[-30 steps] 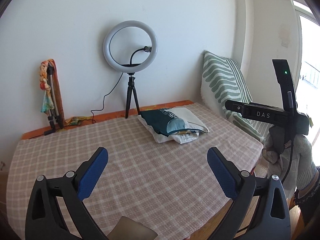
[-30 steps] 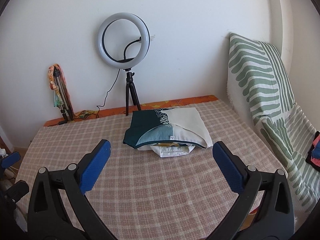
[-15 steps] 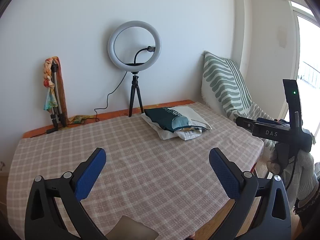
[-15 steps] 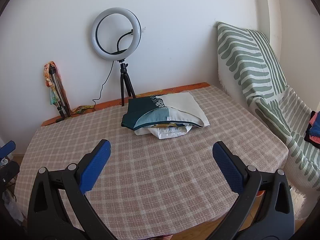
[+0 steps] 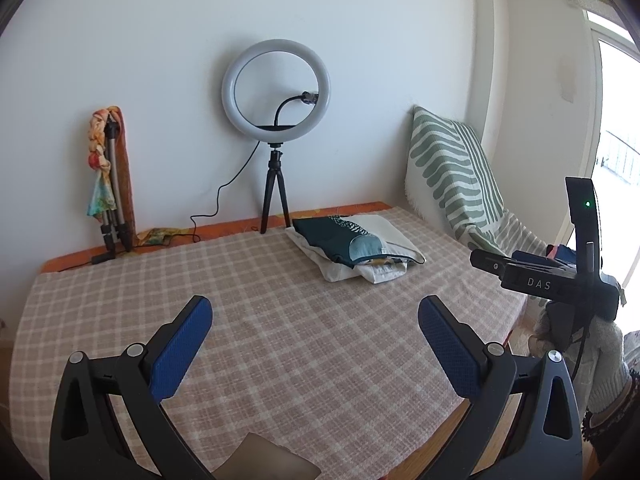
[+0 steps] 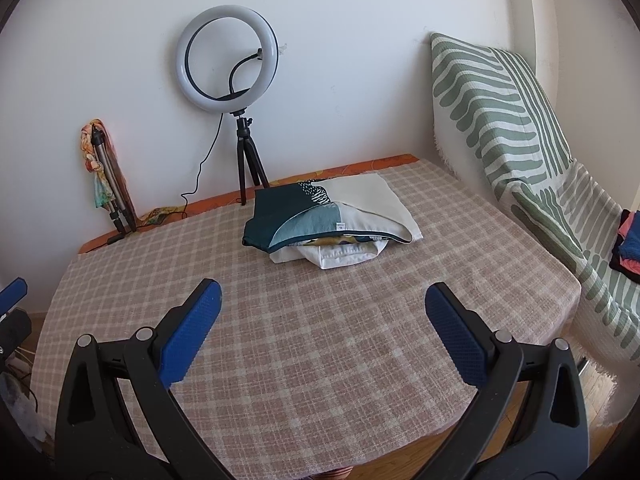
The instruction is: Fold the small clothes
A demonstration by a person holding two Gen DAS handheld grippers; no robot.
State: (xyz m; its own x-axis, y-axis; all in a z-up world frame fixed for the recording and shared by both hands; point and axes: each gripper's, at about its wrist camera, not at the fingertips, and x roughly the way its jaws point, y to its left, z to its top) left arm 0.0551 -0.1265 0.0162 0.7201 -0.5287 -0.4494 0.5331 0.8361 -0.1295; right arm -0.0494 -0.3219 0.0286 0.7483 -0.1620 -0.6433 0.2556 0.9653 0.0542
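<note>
A stack of folded small clothes [image 5: 352, 248], dark teal and cream on top of white, lies at the far side of the checked table [image 5: 280, 340]; it also shows in the right wrist view [image 6: 328, 224]. My left gripper [image 5: 315, 322] is open and empty, above the table's near part. My right gripper [image 6: 323, 308] is open and empty, well short of the stack. The right gripper's body [image 5: 560, 280] shows at the right of the left wrist view, off the table's right edge.
A ring light on a tripod [image 5: 276, 132] stands behind the stack by the wall. A folded tripod with a scarf [image 5: 110, 184] leans at the back left. A green striped throw [image 6: 520, 152] covers a seat on the right, with more clothes [image 6: 630, 248] on it.
Both grippers have drawn back and away from the stack, so the table looks smaller and farther. The right gripper has sunk lower in the left wrist view. Both stay open.
</note>
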